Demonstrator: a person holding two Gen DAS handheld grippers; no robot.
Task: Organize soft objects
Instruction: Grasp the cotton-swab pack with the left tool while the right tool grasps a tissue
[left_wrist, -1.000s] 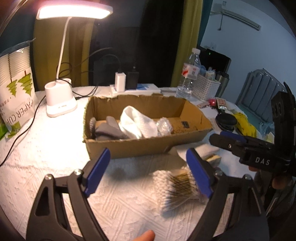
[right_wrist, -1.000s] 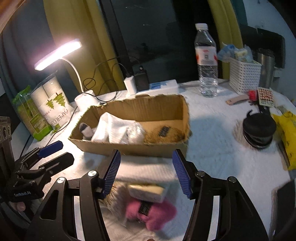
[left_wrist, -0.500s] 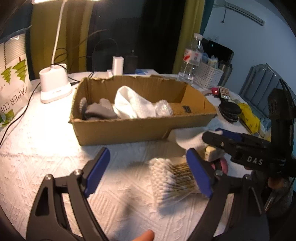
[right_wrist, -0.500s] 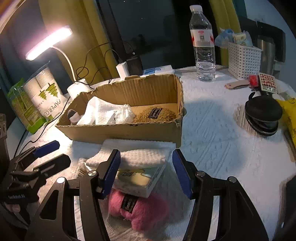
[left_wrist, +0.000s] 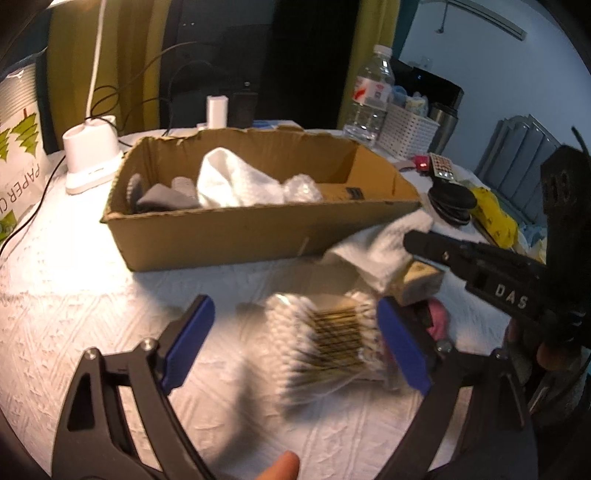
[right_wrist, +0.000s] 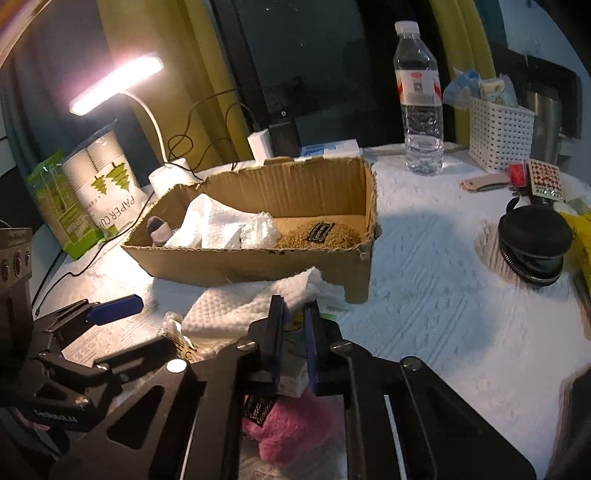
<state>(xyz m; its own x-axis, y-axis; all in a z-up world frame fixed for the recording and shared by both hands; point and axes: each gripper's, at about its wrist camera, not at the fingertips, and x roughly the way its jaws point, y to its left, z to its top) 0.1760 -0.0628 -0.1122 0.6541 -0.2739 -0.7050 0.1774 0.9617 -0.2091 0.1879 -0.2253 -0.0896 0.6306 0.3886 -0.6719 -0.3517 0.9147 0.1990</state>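
A cardboard box (left_wrist: 258, 232) (right_wrist: 258, 262) holds a white towel (left_wrist: 236, 181), a grey sock (left_wrist: 162, 197), crinkled plastic and a tan woolly item (right_wrist: 321, 236). In front of it lie a white cloth (right_wrist: 243, 302) (left_wrist: 380, 247), a yellowish tissue pack (left_wrist: 421, 280), a pink fluffy item (right_wrist: 291, 432) and a pack of cotton swabs (left_wrist: 328, 343). My left gripper (left_wrist: 295, 339) is open just above and around the swabs. My right gripper (right_wrist: 293, 332) is shut on the tissue pack (right_wrist: 295, 376) beneath the cloth's edge.
A desk lamp (right_wrist: 118, 81), a paper cup pack (right_wrist: 107, 192), a water bottle (right_wrist: 421, 103), a white basket (right_wrist: 498, 136) and a black zip case (right_wrist: 532, 243) stand around the box on the white textured tablecloth (right_wrist: 443, 295).
My right gripper moved down and closed its wide-open jaws on the tissue pack. My left gripper moved forward and lower toward the swabs, still open.
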